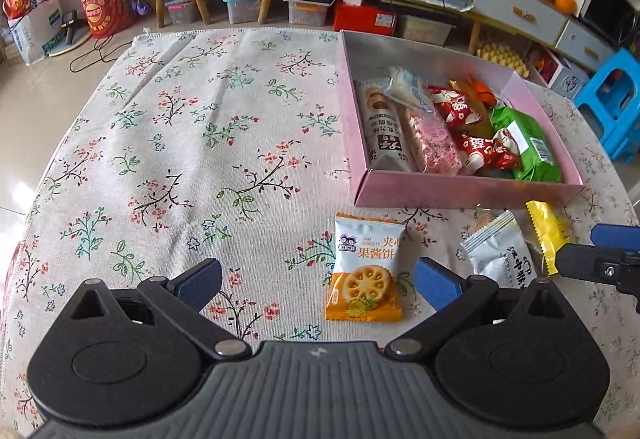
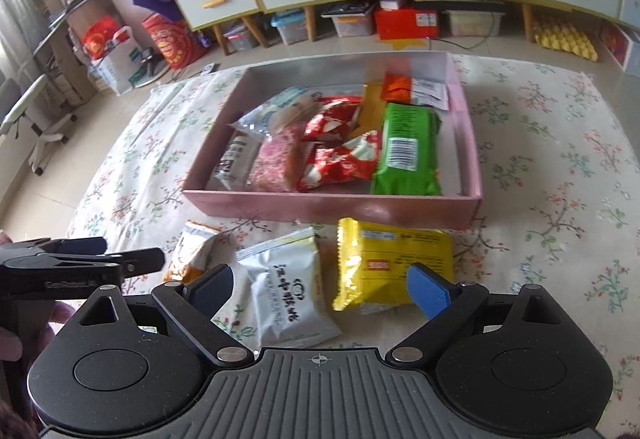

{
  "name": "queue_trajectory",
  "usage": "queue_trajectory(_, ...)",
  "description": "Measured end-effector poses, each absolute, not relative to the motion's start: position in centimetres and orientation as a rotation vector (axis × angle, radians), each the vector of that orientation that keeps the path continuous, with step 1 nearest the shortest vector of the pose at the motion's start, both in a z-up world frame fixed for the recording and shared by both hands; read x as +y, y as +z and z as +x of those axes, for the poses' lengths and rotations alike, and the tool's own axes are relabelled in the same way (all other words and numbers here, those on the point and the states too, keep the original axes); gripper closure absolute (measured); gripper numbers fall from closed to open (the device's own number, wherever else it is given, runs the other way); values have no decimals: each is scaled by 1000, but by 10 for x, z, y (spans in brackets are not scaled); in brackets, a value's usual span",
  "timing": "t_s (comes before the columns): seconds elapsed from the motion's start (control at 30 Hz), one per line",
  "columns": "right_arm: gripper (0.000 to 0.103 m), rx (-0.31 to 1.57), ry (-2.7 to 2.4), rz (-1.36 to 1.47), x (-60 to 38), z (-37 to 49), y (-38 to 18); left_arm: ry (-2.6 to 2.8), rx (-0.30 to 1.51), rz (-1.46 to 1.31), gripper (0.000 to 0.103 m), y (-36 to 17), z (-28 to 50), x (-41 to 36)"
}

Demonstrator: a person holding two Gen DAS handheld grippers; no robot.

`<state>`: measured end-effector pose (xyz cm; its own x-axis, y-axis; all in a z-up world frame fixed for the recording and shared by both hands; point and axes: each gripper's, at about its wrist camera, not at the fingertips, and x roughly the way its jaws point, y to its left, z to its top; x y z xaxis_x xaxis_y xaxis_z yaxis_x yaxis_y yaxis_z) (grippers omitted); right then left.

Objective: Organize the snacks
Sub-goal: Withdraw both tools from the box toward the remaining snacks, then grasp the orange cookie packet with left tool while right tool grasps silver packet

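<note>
Floral-printed cloth (image 1: 160, 127) covers your table, and on it sits the shallow pink cardboard box (image 2: 332, 209) already holding several wrapped snacks. Three packets lie outside it, just in front of its near wall: an orange-and-white jam biscuit packet (image 1: 364, 271), a silver-white foil packet (image 2: 288, 287) and a crinkled yellow plastic packet (image 2: 388, 263).

Your left gripper (image 1: 318, 281) has its fingers spread wide around the biscuit packet, touching nothing. Your right gripper (image 2: 320, 289) is likewise spread wide and empty, the silver and yellow packets between its pads.

Expect these to be light, puffy and slippery (the contents likely brittle, so squeeze gently). Take each across its narrow width near the middle, not by the crimped end seals, which may slide out.
</note>
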<state>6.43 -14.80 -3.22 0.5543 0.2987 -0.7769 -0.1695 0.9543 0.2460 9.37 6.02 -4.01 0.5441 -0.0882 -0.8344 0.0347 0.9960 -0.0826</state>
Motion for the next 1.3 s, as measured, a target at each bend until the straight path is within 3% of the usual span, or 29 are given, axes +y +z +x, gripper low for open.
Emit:
queue_trajectory(0.17, 8, 851, 395, 89, -130, 60, -37, -149, 848, -76, 1, -47, 87, 62)
queue_trajectory(0.47, 13, 780, 485, 53, -129, 55, -53, -266, 850, 42, 12, -62, 86, 45)
queue_trajectory(0.73, 41, 808, 541, 21, -127, 53, -62, -290, 881, 32, 35, -68, 90, 53)
queue_trajectory(0.97, 41, 833, 515, -55, -116, 49, -64, -304, 894, 14, 52, -65, 91, 50)
queue_trajectory(1.3, 42, 921, 455, -141, -111, 51, -76, -292, 941, -5, 62, -64, 96, 50)
